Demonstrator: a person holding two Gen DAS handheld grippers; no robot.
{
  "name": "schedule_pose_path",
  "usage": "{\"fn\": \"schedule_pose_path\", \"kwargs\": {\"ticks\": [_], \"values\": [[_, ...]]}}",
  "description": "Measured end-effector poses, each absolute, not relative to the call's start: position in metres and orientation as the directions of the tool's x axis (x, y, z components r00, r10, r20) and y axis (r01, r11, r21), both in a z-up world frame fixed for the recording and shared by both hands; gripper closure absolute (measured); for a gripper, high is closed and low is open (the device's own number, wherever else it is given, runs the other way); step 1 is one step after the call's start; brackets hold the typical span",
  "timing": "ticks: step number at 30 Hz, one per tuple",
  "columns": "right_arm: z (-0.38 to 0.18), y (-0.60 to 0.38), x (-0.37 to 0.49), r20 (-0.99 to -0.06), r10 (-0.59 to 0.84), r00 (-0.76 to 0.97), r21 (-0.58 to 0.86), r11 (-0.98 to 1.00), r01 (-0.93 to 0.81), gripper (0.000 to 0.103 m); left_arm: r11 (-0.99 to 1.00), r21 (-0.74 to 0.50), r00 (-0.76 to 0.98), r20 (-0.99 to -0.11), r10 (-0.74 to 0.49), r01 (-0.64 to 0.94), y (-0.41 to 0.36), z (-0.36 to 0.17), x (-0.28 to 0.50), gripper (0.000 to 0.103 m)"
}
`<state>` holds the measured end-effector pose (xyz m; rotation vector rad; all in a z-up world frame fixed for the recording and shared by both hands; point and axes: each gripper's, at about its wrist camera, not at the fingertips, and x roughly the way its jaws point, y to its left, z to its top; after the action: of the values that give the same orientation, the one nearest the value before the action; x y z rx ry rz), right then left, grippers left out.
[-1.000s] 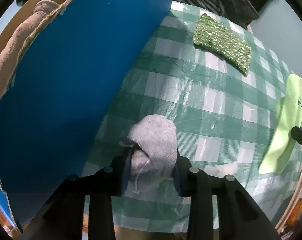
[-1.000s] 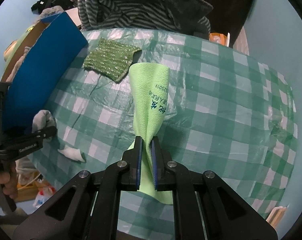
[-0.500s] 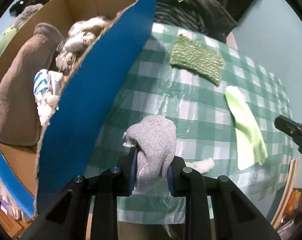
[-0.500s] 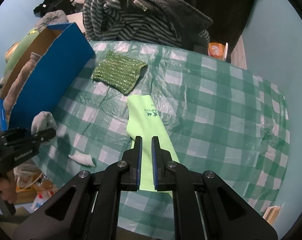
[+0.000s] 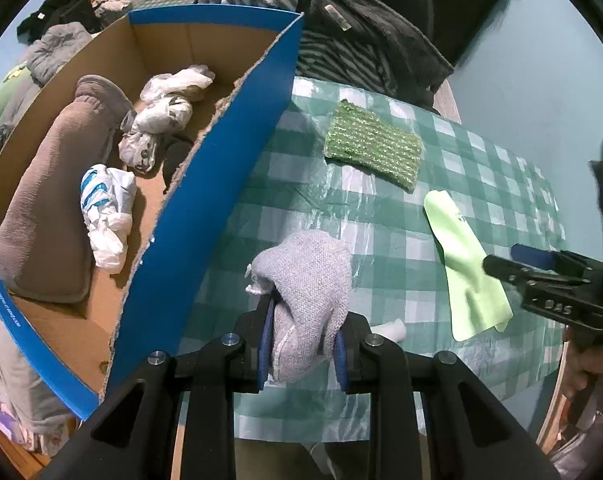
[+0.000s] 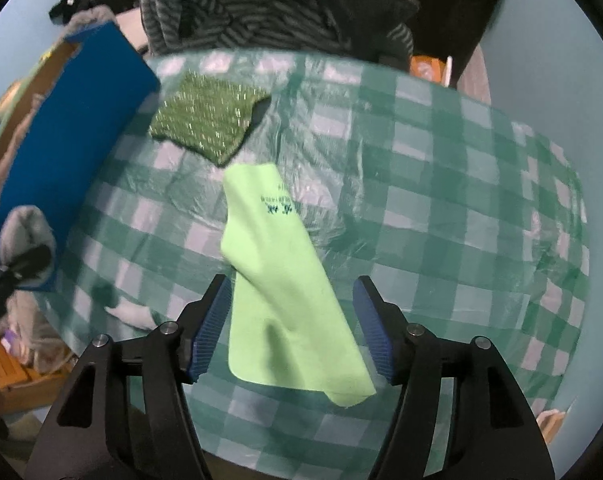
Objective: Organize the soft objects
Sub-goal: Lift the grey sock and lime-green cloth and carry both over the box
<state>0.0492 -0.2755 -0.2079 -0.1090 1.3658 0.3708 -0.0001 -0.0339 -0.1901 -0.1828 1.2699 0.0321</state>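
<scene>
My left gripper [image 5: 301, 344] is shut on a grey knitted sock [image 5: 307, 280] and holds it above the table next to the blue cardboard box [image 5: 205, 208]. The box holds a brown cushion [image 5: 49, 208] and several bunched plastic bags [image 5: 109, 208]. My right gripper [image 6: 291, 328] is open over a light green cloth [image 6: 277, 276] that lies flat on the checked tablecloth [image 6: 441, 208]. The cloth also shows in the left wrist view [image 5: 467, 264]. A dark green knitted pad [image 5: 373, 146] lies further back, and shows in the right wrist view [image 6: 205, 120].
A small white scrap [image 5: 391, 328] lies on the cloth near the table's front edge. Dark striped clothing [image 6: 261, 8] is heaped behind the table. Clothes and a wooden crate [image 6: 9, 364] sit beside the table on the left.
My right gripper has let go of the light green cloth and opened wide; the cloth now lies flat. My left gripper has lifted the grey sock higher, so the box's inside shows.
</scene>
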Motion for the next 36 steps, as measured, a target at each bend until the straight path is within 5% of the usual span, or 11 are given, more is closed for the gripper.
{"fn": "schedule_pose_path", "kwargs": {"ticks": [20,23,25,26,36], "values": [[-0.247,-0.247,0.041,-0.986,0.097,0.137,0.027,0.896,-0.443,0.039,0.982,-0.116,0.317,-0.946,-0.064,-0.148,-0.024,-0.180,-0.001,0.078],[-0.244,-0.243,0.038,-0.984,0.103,0.149,0.026,0.895,-0.444,0.053,0.982,-0.114,0.319,-0.946,-0.061,-0.148,-0.022,-0.179,-0.001,0.078],[-0.242,-0.241,0.038,-0.982,0.106,0.154,0.025,0.891,-0.453,0.084,0.982,-0.113,0.321,-0.945,-0.060,-0.148,-0.021,-0.177,-0.001,0.078],[-0.242,-0.239,0.037,-0.983,0.105,0.153,0.025,0.890,-0.454,0.091,0.982,-0.112,0.321,-0.945,-0.059,-0.149,-0.020,-0.177,-0.001,0.078],[-0.218,-0.235,0.033,-0.969,0.152,0.194,0.053,0.897,-0.438,0.096,0.986,-0.106,0.343,-0.938,-0.056,-0.129,-0.014,-0.164,-0.005,0.078]]}}
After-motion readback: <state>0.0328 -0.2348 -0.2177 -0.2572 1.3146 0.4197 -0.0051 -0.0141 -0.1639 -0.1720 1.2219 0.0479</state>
